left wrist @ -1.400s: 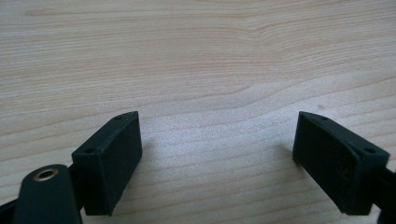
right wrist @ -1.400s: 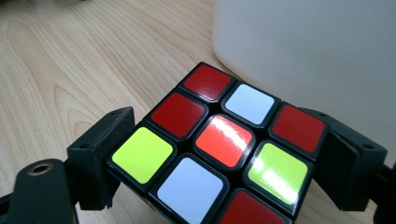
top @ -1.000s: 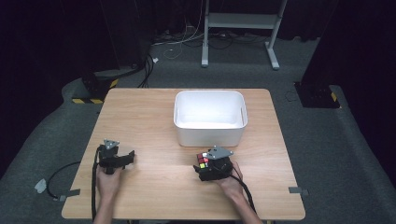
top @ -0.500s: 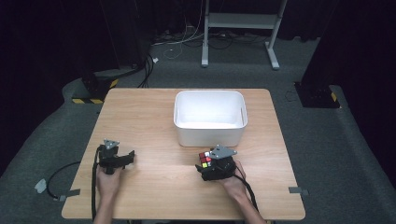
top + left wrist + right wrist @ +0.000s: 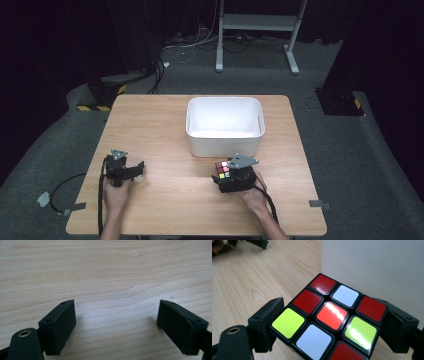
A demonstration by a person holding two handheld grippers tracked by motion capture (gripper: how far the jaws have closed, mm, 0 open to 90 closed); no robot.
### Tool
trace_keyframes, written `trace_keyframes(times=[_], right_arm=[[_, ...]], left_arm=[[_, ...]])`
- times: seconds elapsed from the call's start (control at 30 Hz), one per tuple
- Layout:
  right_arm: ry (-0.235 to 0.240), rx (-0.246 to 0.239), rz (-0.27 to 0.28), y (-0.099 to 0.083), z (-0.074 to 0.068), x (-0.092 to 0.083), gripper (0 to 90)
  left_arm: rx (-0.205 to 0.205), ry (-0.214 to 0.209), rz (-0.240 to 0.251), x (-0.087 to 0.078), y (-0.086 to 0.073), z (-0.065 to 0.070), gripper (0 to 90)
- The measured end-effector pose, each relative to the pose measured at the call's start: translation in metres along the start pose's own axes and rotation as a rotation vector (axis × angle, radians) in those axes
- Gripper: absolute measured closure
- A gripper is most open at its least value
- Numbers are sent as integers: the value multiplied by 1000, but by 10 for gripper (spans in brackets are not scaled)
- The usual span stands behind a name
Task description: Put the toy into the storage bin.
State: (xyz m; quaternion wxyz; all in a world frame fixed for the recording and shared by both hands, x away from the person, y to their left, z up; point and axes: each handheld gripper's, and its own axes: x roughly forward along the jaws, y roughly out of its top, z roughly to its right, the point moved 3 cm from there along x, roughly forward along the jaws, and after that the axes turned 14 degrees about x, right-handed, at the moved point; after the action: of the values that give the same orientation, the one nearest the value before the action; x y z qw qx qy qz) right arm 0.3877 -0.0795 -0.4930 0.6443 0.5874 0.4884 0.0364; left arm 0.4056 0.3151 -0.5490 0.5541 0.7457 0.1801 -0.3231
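Cube [image 5: 332,320] sits between the fingers [image 5: 265,323] of the right gripper [image 5: 226,176], both pads pressed against opposite side faces, so the grasp is closed on it. In the right gripper view the top face shows red, white, orange and yellow-green tiles. Whether the cube's underside rests on the counter [image 5: 165,125] or hangs just above it cannot be told.

Key relation: the white bin [image 5: 225,125] lies straight ahead of the held cube. In the high view its near wall is just beyond the cube; in the right gripper view that wall rises as a pale surface directly behind it. The cube is outside the bin, at the foot of the near wall. A cube has no long axis, so orientation does not matter for a drop. Judgement: the coming move is up and forward over the rim, and the wall is close enough to catch the cube if the lift is shallow.

Left gripper [image 5: 131,170] rests well apart on the left side of the counter. Its fingers [image 5: 58,326] stand wide apart over bare wood with nothing between them. The right hand is clearly the nearer to the bin.
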Motion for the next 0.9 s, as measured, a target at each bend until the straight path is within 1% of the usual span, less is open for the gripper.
trace_keyframes(times=[0.17,0.27,0.43,0.53,0.77,0.9], right_arm=[[-4,-7,-20,-1,0,-1,149],[-3,-15,-16,0,0,-3,148],[2,-13,-12,2,1,-7,148],[0,-11,-12,4,2,-10,148],[20,15,-7,5,5,-15,148],[20,16,-12,5,6,-15,148]], left_arm=[[1,0,0,0,0,0,158],[0,0,0,0,0,0,158],[1,0,0,0,0,0,158],[1,0,0,0,0,0,158],[0,0,0,0,0,0,158],[-1,1,0,0,0,0,158]])
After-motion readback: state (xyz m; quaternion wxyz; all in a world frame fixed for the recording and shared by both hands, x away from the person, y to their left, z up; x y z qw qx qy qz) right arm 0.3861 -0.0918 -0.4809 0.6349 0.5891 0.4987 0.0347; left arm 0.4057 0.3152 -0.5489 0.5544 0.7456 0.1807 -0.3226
